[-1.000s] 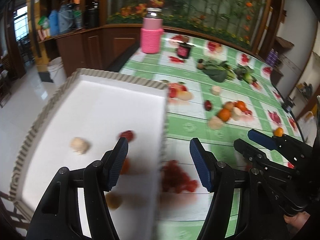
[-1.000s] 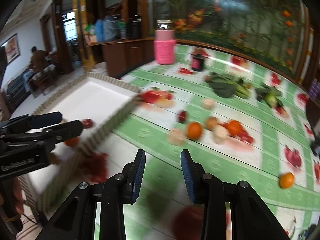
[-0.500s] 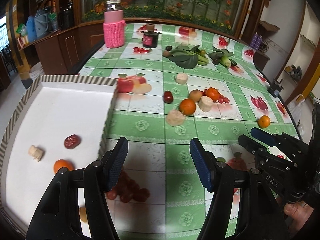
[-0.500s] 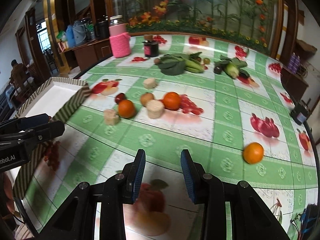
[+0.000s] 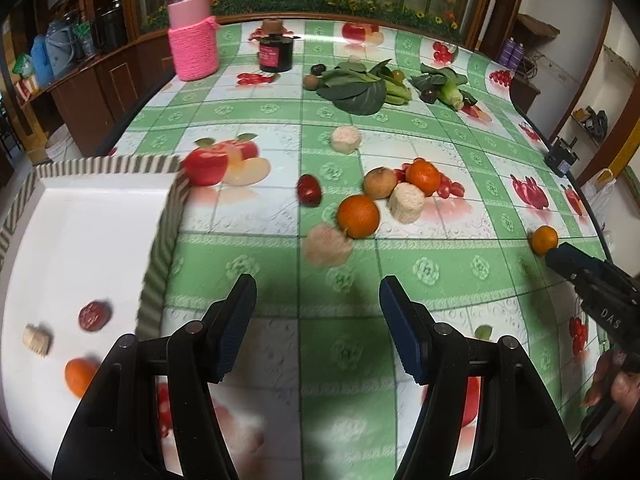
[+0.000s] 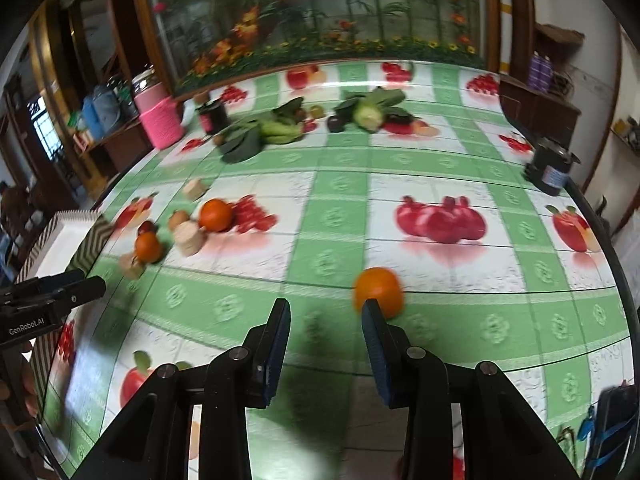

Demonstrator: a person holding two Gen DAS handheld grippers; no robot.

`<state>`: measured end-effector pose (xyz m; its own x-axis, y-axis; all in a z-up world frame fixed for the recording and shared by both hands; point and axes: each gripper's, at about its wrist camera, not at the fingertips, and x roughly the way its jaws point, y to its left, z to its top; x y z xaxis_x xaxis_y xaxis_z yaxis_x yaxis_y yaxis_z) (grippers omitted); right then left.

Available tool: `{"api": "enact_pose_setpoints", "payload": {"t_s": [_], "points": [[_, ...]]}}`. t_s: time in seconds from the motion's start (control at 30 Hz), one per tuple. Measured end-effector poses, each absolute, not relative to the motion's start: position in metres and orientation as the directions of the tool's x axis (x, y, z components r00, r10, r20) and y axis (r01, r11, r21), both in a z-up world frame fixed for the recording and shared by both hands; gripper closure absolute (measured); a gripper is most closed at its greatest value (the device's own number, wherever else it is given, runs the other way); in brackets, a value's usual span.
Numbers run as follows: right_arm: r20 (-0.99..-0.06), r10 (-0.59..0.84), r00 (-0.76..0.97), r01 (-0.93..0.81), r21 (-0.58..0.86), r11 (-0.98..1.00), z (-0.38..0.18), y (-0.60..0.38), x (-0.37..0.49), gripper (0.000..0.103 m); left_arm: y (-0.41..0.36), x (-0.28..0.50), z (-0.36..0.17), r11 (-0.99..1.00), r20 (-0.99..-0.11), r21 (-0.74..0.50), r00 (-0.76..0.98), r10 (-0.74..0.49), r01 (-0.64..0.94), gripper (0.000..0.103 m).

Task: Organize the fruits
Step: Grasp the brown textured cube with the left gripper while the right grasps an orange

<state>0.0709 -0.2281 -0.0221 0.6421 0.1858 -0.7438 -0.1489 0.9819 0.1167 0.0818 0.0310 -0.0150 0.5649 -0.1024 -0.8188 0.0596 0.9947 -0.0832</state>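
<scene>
My left gripper (image 5: pixel 318 320) is open and empty above the green fruit-print tablecloth, just right of the white tray (image 5: pixel 160 240). The tray holds a red date (image 5: pixel 94 315), a beige chunk (image 5: pixel 37 339) and an orange (image 5: pixel 80 376). Ahead lie an orange (image 5: pixel 358 216), a beige piece (image 5: pixel 327 245), a red date (image 5: pixel 309 195) and more fruit. My right gripper (image 6: pixel 326 318) hangs low over the cloth, its jaws opening with nothing between them. A lone orange (image 6: pixel 378 290) sits just beyond its right fingertip (image 6: pixel 370 312). That orange (image 5: pixel 544 240) also shows in the left wrist view.
A pink-sleeved jar (image 5: pixel 193 36), a dark jar (image 5: pixel 276 54) and leafy greens (image 5: pixel 360 88) stand at the far side. A small black device (image 6: pixel 550 168) sits near the right table edge. A person's hand (image 5: pixel 608 384) holds the right gripper.
Both views have swung right, from the tray toward the loose fruit. The lone orange has come up close to the right gripper, whose jaws stand slightly wider.
</scene>
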Motion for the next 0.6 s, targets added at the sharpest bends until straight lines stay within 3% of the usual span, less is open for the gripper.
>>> {"api": "enact_pose_setpoints", "payload": {"t_s": [0.6], "points": [[-0.76, 0.171, 0.627, -0.139, 0.107, 0.985, -0.032, -0.254, 0.093, 0.062, 0.016, 0.111, -0.044, 0.993, -0.854, 0.032, 0.519, -0.029, 0.109, 0.039]]}}
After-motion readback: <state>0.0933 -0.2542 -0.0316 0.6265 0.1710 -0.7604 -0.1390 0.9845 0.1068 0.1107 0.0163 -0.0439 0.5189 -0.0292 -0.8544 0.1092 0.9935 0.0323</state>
